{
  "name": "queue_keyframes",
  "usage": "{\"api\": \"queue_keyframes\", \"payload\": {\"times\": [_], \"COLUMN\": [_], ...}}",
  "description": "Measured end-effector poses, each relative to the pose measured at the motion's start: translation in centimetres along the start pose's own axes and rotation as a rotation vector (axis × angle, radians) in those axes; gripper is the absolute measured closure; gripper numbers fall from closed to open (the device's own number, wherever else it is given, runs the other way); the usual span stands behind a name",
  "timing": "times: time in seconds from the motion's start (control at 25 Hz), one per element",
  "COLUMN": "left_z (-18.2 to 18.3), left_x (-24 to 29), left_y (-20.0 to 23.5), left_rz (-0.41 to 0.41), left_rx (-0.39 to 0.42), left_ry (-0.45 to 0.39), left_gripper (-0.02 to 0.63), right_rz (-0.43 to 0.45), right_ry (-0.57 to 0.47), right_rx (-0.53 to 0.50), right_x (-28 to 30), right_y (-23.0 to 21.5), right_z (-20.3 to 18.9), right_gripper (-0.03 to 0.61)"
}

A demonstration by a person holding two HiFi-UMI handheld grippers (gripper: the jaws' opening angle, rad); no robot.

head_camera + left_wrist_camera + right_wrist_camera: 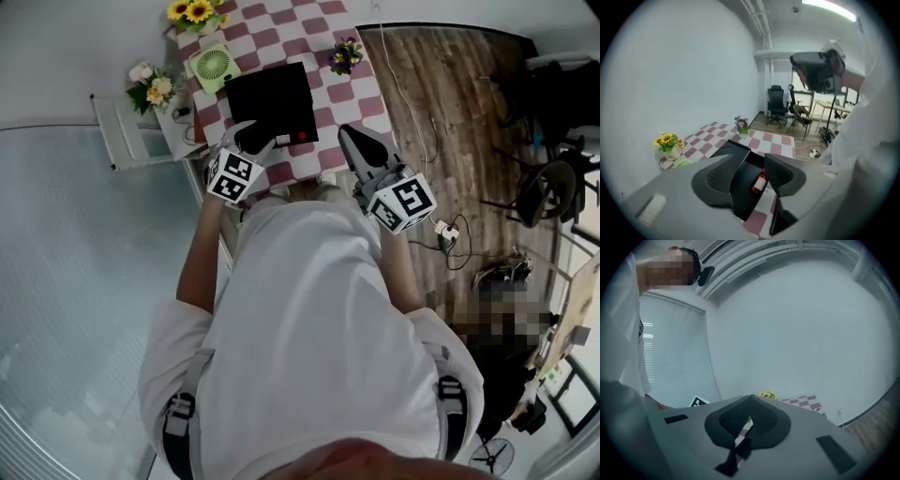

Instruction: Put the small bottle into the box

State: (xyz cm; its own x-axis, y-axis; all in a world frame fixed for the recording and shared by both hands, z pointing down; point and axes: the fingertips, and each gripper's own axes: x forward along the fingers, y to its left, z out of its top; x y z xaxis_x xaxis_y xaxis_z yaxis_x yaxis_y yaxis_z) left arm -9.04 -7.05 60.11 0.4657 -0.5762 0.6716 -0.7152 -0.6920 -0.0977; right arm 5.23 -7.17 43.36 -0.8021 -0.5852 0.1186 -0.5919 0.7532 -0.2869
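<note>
Far to the left of the left tool (748, 155) and beyond it, a pot of sunflowers (668, 140) and a small green fan (214, 66) stand at the edge of the surface (328, 111), which carries a red and white checked cloth. They are well apart from the work and seem to be only decoration. The left tool is held in the air and tilted downward, with its two jaws spread wide and nothing touching the pads. Below and ahead of it, seen through the gap of the jaws, lies the black box (267, 98). The small bottle (759, 183), red with a pale label, lies on its side inside the box, near the edge closest to the tool. Because the bottle is in the box and the tool is clear above it, the placing looks finished; the height probably keeps the jaws from knocking the box wall. Past the far side of the box stands a small pot of purple flowers (741, 124). To the right, the right tool (750, 400) is held nearly level, away from the box. Its jaws are pressed together at the tips with nothing between them, so it seems to have no part in this step.
</note>
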Motion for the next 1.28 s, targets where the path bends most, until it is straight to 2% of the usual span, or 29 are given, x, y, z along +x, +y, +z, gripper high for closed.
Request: {"api": "queue_keyframes", "payload": {"times": [0.16,0.44,0.84,1.04,1.28], "left_z": [3.6,7.5,11.7,14.8,17.7], "left_x": [-4.6,-11.1,-17.9,-20.4,-21.3], "left_y": [0.4,0.3,-0.5,-0.8,-1.3], "left_rz": [0.122,0.278,0.457,0.526,0.56], "left_rx": [-0.054,-0.11,-0.228,-0.21,-0.183], "left_ry": [-0.147,-0.319,-0.54,-0.644,-0.709], "left_gripper": [0.43,0.445,0.495,0.529,0.585], "right_rz": [0.099,0.225,0.282,0.297,0.3], "right_ry": [0.023,0.045,-0.003,-0.029,-0.123], "right_rx": [-0.033,-0.091,-0.195,-0.252,-0.308], "right_x": [2.4,4.6,4.4,3.7,2.5], "right_y": [1.3,3.7,6.3,7.0,7.7], "right_z": [0.3,0.8,3.8,5.6,8.2], "right_gripper": [0.577,0.577,0.577,0.577,0.577]}}
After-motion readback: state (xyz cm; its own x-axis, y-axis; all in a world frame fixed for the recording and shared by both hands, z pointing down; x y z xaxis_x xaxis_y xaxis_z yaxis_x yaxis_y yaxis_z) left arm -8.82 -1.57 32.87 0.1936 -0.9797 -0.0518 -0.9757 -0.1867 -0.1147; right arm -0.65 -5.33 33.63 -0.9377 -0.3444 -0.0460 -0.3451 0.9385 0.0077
